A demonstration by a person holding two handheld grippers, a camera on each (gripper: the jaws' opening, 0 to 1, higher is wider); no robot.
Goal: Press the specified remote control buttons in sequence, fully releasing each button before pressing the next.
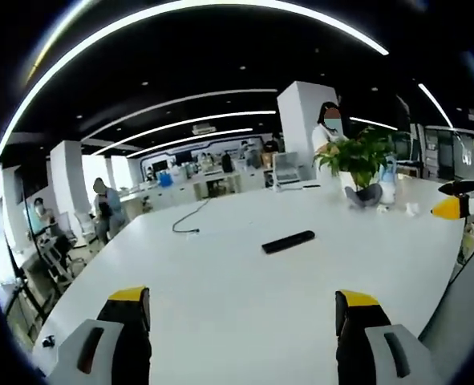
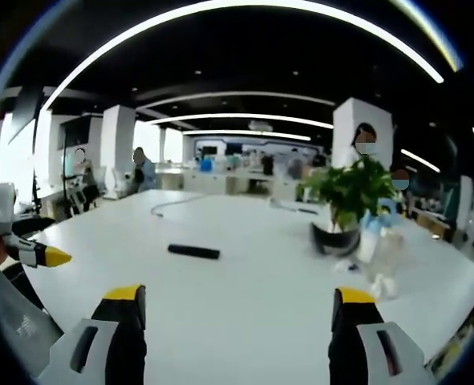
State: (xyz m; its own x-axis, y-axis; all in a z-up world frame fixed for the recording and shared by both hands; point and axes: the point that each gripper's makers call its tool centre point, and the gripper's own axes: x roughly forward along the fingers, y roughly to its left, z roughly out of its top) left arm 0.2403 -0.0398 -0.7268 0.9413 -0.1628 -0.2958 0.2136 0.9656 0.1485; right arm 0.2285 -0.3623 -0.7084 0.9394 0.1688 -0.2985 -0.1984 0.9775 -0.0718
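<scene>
On the white table (image 1: 220, 281) the remote (image 1: 288, 241) lies flat, well ahead of both tongs and apart from them — no button looks pressed yet, so I judge the whole sequence is left. Left gripper (image 1: 243, 317) and right gripper (image 2: 238, 317) both stand wide, holding nothing. Beyond, a pot (image 2: 335, 239) holds a leafy plant (image 2: 350, 191).

Open office, white table (image 1: 220, 297), white pillars (image 1: 301, 120), curved ceiling light strips (image 2: 245, 116)
</scene>
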